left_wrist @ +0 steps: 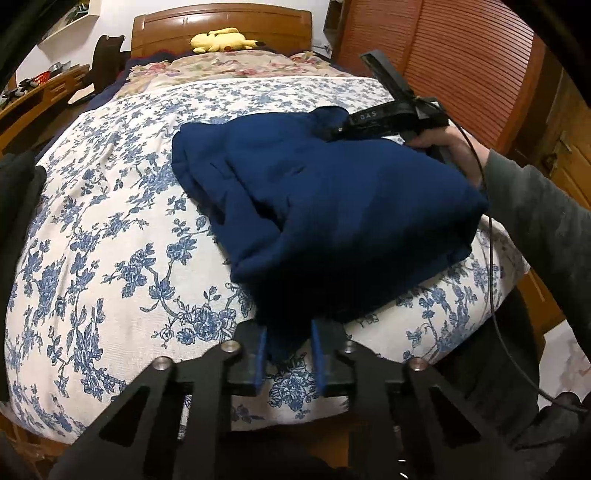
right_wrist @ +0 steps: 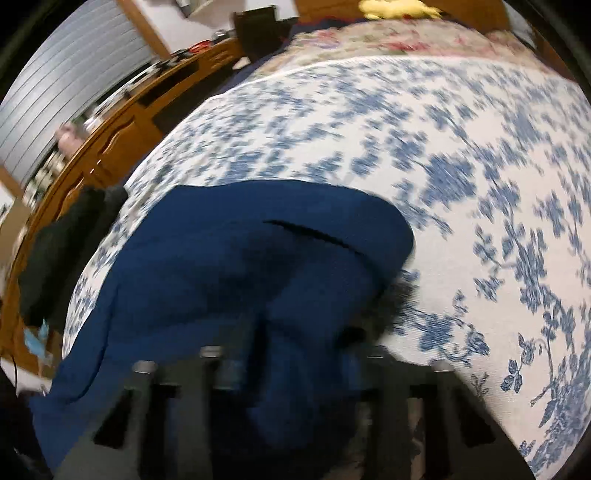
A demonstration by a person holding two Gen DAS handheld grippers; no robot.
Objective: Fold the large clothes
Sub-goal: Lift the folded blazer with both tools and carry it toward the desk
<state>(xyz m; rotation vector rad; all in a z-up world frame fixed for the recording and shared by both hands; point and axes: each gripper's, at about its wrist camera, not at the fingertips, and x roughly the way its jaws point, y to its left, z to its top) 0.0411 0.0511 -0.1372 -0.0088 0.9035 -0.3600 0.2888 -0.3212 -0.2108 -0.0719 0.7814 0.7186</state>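
A navy blue garment (left_wrist: 332,206) lies folded into a thick bundle on the bed (left_wrist: 110,229), toward its near right side, over a white cover printed with blue flowers.

The left tongs (left_wrist: 288,350) sit at the bundle's near corner, their blue pads close together with a fold of the navy cloth between them, clamped on the garment. The right tongs (left_wrist: 332,129) reach in at the far right corner of the bundle, held by a hand (left_wrist: 454,147) in a grey sleeve (left_wrist: 546,221). In the right wrist view the right tongs (right_wrist: 291,369) are blurred, and dark cloth fills the gap between the fingers; they appear clamped on the garment too.

A thin black cable (left_wrist: 491,251) hangs from the right tongs' handle down past the edge of the bed. White letters on the black body of the right tongs read "DAS" as far as they can be made out.

Around the work: a yellow plush toy (left_wrist: 221,40) rests at the wooden headboard (left_wrist: 221,22), above a second cover with pink flowers (left_wrist: 229,64). A wooden dresser (left_wrist: 40,99) with small clutter runs along the left of the bed, and a slatted wooden door (left_wrist: 461,66) stands on the right. A dark piece of clothing (right_wrist: 62,251) hangs at the bed's left edge. Nothing lies on the open cover beyond the bundle.
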